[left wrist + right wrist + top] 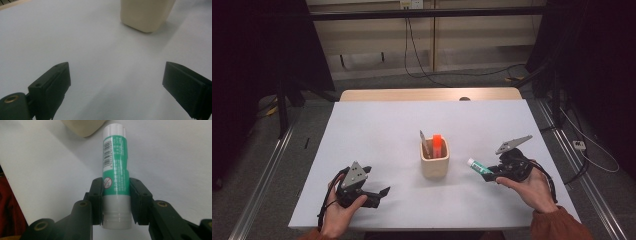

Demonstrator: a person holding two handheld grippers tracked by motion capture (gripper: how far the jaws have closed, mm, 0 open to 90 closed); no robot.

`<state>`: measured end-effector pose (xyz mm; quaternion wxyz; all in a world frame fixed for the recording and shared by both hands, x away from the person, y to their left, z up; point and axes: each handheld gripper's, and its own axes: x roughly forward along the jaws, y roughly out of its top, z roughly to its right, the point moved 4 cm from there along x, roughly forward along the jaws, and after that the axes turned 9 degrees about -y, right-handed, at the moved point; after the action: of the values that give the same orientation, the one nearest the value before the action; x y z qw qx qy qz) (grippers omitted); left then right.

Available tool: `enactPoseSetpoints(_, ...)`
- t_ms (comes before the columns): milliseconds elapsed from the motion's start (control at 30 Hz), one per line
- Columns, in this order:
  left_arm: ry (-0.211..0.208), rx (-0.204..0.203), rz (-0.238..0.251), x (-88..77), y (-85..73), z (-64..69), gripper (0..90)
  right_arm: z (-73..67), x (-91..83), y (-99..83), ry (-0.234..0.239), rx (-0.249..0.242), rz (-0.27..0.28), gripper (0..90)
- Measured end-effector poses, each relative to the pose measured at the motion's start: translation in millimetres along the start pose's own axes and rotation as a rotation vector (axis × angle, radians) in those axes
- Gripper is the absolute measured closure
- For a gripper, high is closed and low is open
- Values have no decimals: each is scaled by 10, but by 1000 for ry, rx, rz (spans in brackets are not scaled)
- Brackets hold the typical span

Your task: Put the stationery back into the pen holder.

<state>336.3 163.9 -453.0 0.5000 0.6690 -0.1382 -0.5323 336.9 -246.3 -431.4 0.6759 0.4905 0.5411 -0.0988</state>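
Glue stick (479, 166), green-labelled with white ends, is clamped in the right gripper (488, 174) at the right side of the white table (377, 130) in the high view. Its free white end points left toward the beige holder cup (435, 161), which stands near the table centre. The stick and the cup are near each other but apart. An orange item (437, 146) and a grey-tipped tool (424, 140) stand upright in the cup. The left gripper (379, 196) sits at the near left of the table, held in the person's left hand (339, 212), jaws spread, nothing between them.

Left gripper view: both black jaws stand wide apart over bare table surface (95, 55). The cup's lower body (146, 13) is far ahead, toward the right, well apart from the jaws.

Right gripper view: the two jaws press on opposite sides of the glue stick (115, 170), gripping the lower part of the green label just above the white base. The stick extends straight ahead along the jaw axis, barcode facing the camera. The cup's rounded base (83, 127) lies just beyond and to the left of the stick's far end.
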Motion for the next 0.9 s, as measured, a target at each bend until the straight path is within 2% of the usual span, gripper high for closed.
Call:
enactPoseSetpoints(100, -7, 0, -5, 12, 4, 4, 80, -60, 34, 22, 23, -22, -2, 664)
enactPoseSetpoints(200, -9, 4, -6, 24, 5, 27, 80, -132, 23, 36, 53, -41, 23, 663)
enactPoseSetpoints(333, -1, 20, -18, 37, 16, 70, 80, -248, 28, 26, 72, -61, 16, 664)
enactPoseSetpoints(533, -23, 33, -22, 81, 38, 140, 84, -454, 87, 1, 105, -103, -10, 663)
enactPoseSetpoints(667, -38, 44, -20, 128, 42, 172, 84, -512, 105, 27, 121, -114, -18, 663)
enactPoseSetpoints(767, -33, 59, -24, 157, 52, 205, 82, -545, 116, 56, 129, -121, -15, 663)
enactPoseSetpoints(900, -58, 66, -32, 210, 70, 278, 82, -599, 142, 64, 141, -140, -22, 663)
